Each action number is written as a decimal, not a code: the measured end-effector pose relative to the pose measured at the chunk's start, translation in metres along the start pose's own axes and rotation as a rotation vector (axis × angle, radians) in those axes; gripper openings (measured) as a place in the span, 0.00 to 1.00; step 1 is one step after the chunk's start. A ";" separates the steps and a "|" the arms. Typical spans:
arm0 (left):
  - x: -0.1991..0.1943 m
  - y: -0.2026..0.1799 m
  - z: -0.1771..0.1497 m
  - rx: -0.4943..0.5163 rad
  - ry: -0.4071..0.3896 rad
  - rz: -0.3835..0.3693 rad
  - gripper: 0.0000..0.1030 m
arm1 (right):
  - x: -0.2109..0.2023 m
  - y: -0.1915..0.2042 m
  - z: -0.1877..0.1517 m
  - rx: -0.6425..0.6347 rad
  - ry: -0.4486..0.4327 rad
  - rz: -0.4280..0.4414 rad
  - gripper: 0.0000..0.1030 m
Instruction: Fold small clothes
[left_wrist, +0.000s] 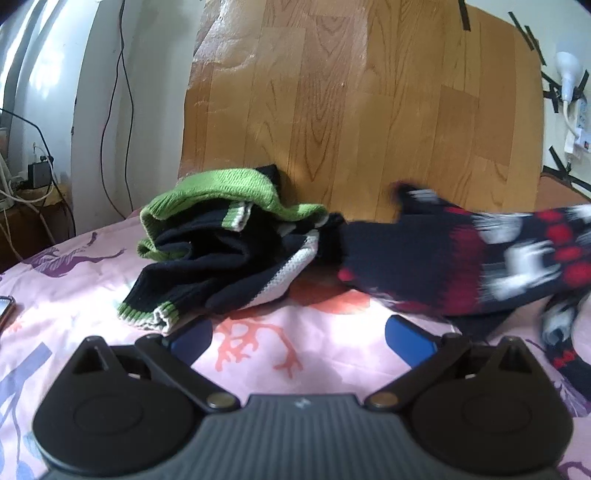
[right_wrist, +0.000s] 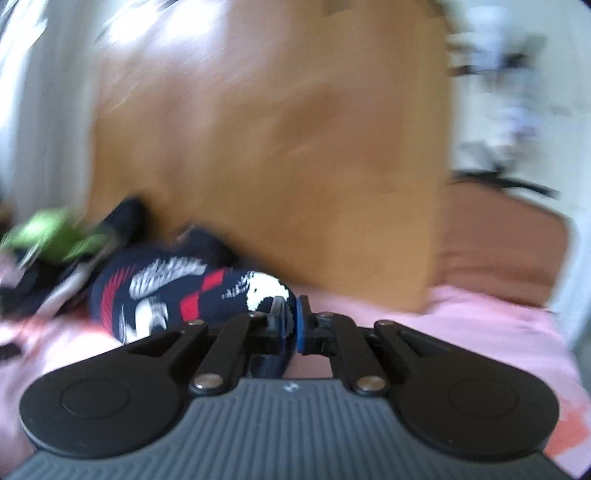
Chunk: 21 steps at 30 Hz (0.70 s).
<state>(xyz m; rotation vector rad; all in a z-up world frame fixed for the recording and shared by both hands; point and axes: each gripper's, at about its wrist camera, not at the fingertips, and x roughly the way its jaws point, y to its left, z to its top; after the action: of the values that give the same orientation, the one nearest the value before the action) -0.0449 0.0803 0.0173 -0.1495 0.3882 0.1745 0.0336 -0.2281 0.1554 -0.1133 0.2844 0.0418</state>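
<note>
Clothes lie on a pink printed bedsheet (left_wrist: 92, 266), seen through two gripper cameras. In the left wrist view, from left to right: cables (left_wrist: 118, 110) hang down a white wall, then a crumpled green-and-black sweater (left_wrist: 221, 251) sits at the far edge of the bed, against an upright wooden board (left_wrist: 351, 110). Just right of it and touching it, a dark patterned sweater (left_wrist: 461, 266) with red and white shapes stretches off toward the right edge, blurred. At far right a white bulb (left_wrist: 567, 74) is taped to the wall. The left gripper (left_wrist: 297, 339) is low over the sheet in front of the clothes, its blue-padded fingers (left_wrist: 412, 339) spread wide apart, holding nothing.

The right wrist view is heavily blurred. It shows what the left cannot: the right gripper (right_wrist: 291, 321) has its fingers drawn together, clamped on an edge of the patterned sweater (right_wrist: 177, 291), which runs leftward from the jaws. The green sweater (right_wrist: 55, 232) is a smear at far left. The board (right_wrist: 277, 147) fills the middle, and a brown surface (right_wrist: 498, 243) lies beyond the sheet (right_wrist: 480, 332) at right.
</note>
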 end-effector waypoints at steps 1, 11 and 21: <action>-0.001 -0.001 0.000 0.006 -0.006 -0.004 1.00 | -0.011 -0.020 0.003 0.013 -0.026 -0.064 0.08; -0.001 -0.011 -0.002 0.083 -0.011 -0.026 1.00 | -0.059 -0.080 -0.007 0.114 -0.010 -0.200 0.40; -0.001 -0.002 -0.002 0.046 -0.015 -0.023 1.00 | -0.032 0.082 -0.056 -0.419 0.197 0.434 0.55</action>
<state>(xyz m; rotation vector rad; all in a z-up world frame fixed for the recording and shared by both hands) -0.0463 0.0782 0.0159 -0.1073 0.3751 0.1439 -0.0175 -0.1540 0.1019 -0.4727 0.4909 0.5244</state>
